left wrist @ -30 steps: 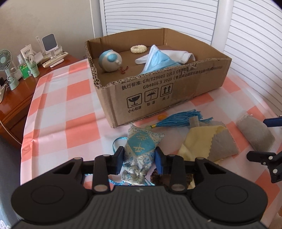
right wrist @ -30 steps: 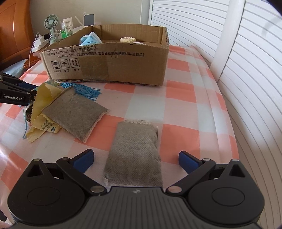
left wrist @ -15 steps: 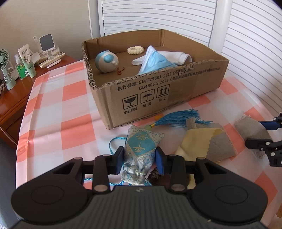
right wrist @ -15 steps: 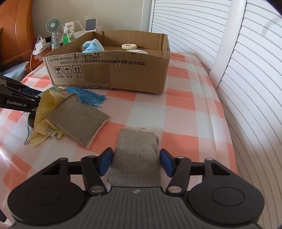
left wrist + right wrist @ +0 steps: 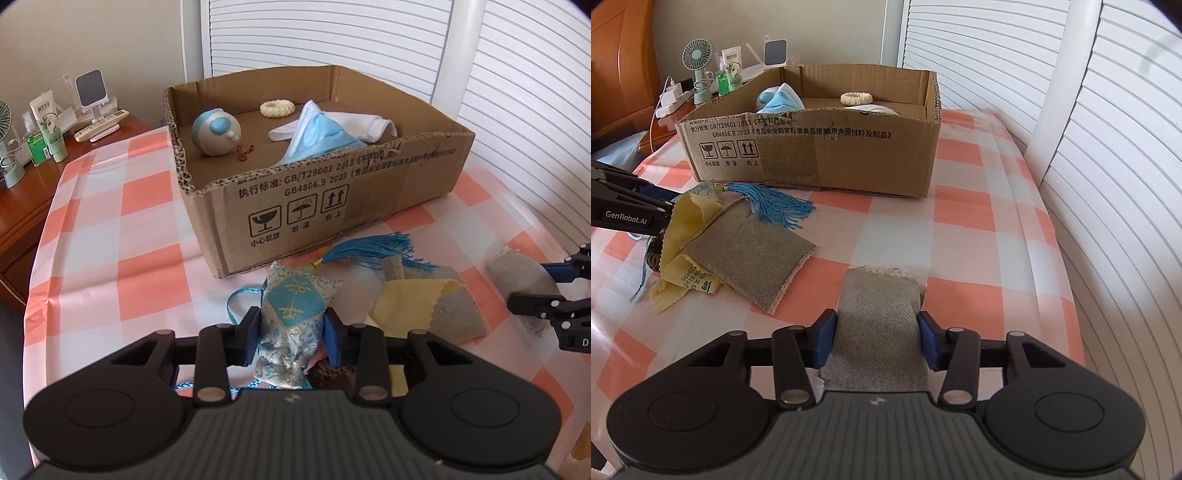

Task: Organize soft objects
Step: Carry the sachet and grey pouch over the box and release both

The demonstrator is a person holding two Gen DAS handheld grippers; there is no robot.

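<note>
A blue brocade sachet point(image 5: 295, 314) with a blue tassel point(image 5: 373, 247) is pinched upright, seemingly just off the cloth. One grey pouch point(image 5: 879, 325) is squeezed at its sides; another point(image 5: 750, 254) lies flat on a yellow cloth point(image 5: 683, 218). The box point(image 5: 369, 192) holds a mask point(image 5: 317, 136), sock point(image 5: 369, 123), ring point(image 5: 277, 108) and ball point(image 5: 216, 131).

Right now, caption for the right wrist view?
Right gripper shut on grey pouch, cardboard box ahead on checked tablecloth.

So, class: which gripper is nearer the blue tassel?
Left. The left gripper holds the embroidered sachet attached to the blue tassel; the right gripper clamps a grey pouch farther away.
</note>
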